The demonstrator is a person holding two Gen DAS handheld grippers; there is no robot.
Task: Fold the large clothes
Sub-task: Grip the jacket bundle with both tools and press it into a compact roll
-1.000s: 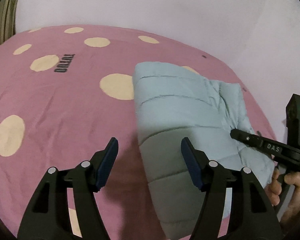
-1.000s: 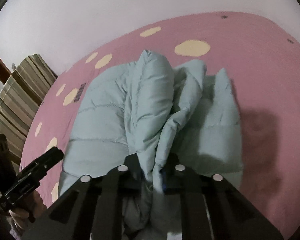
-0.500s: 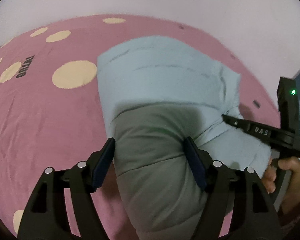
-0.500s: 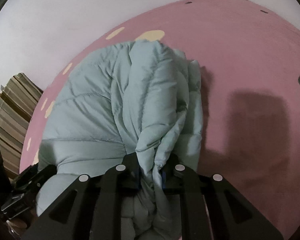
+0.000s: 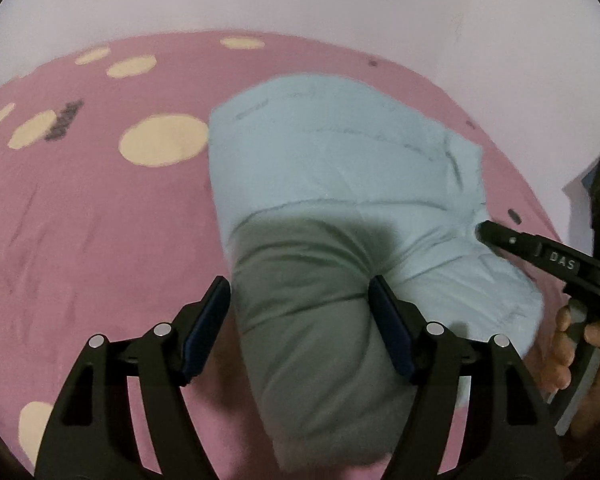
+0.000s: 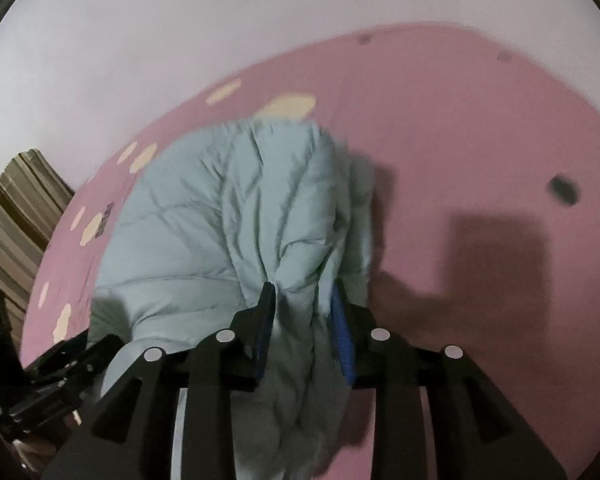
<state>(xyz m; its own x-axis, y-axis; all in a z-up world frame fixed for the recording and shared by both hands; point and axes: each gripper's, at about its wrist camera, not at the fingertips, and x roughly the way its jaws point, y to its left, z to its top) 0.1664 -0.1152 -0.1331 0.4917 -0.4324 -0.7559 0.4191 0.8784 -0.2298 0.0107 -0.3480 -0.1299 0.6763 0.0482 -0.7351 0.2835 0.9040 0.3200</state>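
The jacket, a pale blue quilted puffer, lay folded into a thick bundle on the pink spotted bed, a cream spot just beside its far left corner. Its near end bulged up in a rounded roll, and that roll sat between the pads of my left tongs. They stood wide, one pad at each side of the roll; whether they pressed it or only framed it I could not tell for sure, but I saw no pinch in the cloth, so I took them as loose.

On the jacket's right edge a bunched ridge of cloth ran up between the pads of my right tongs. Those jaws had just been opening from a tight pinch; they were narrow, with the ridge between them and a little slack showing at the left pad. I judged this the release after laying the fold down.

To do it well, I reckoned I should let the right tongs part fully before drawing them back along the ridge, so no cloth dragged out and undid the fold. The puffer looked springy and likely to loft open, so the left tongs ought to steady the roll from above while the right came clear. The striped stack beyond the jacket's left side was well apart and no concern.
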